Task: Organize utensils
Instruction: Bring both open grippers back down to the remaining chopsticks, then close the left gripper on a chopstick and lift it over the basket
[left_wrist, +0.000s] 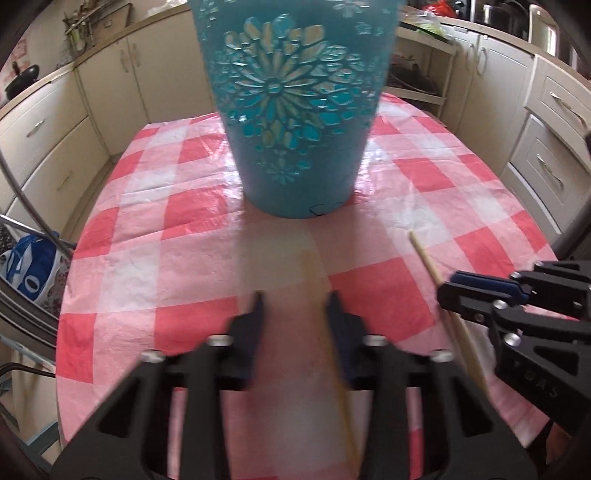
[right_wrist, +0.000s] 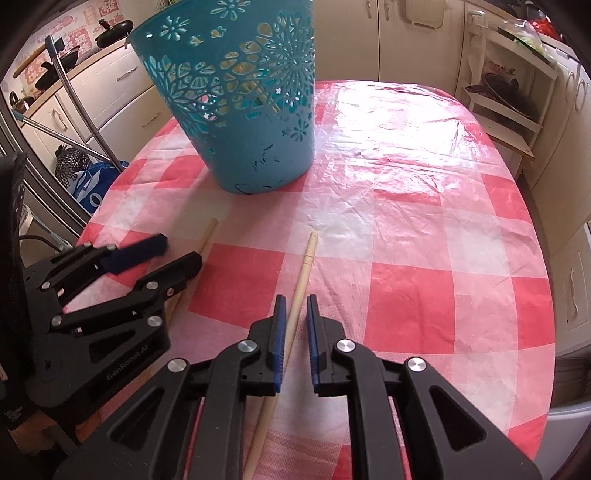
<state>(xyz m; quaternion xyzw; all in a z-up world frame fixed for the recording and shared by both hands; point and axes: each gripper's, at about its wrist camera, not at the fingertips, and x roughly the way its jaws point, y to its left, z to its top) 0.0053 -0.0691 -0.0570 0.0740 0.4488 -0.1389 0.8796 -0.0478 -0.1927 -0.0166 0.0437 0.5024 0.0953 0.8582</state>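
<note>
Your right claw (right_wrist: 295, 314), spread, straddles one chopstick (right_wrist: 301, 280) lying lengthwise on the counter (right_wrist: 424, 229) toward the teal basket (right_wrist: 243, 110); left claw (left_wrist: 295, 314), spread, has another chopstick (left_wrist: 334, 354) by its right finger.

Left gripper (left_wrist: 295, 299) low, level, pointing forward, jaws spread wide, nothing clamped. Right gripper (right_wrist: 295, 306) just beside it on right, angled slightly inward, jaws parted by narrow gap, not closed.
</note>
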